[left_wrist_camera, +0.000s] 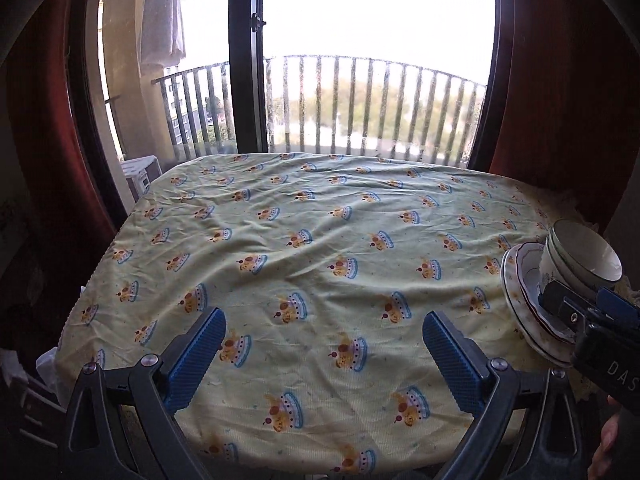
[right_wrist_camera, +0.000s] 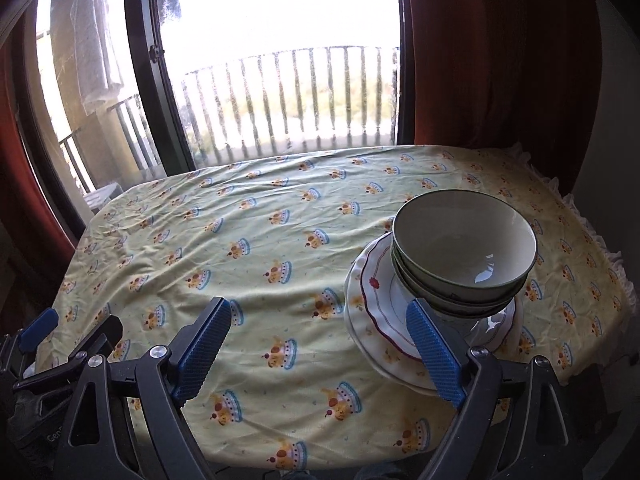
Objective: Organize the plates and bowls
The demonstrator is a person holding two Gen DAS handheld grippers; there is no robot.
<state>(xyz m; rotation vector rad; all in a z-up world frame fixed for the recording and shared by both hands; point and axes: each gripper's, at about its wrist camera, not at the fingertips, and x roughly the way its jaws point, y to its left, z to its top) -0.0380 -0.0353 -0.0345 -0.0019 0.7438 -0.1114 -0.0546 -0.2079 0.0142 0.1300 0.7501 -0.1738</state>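
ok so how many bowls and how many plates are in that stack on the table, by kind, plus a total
Bowls: 3, nested, as far as the rims show
Plates: 2, stacked under the bowls
Total: 5 pieces

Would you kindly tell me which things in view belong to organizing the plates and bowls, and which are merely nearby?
Belongs to the job:
- stacked bowls
- plates beneath them
- left gripper, open
- right gripper, open

Merely nearby:
- patterned tablecloth
- red curtain
- balcony railing
- hanging towel
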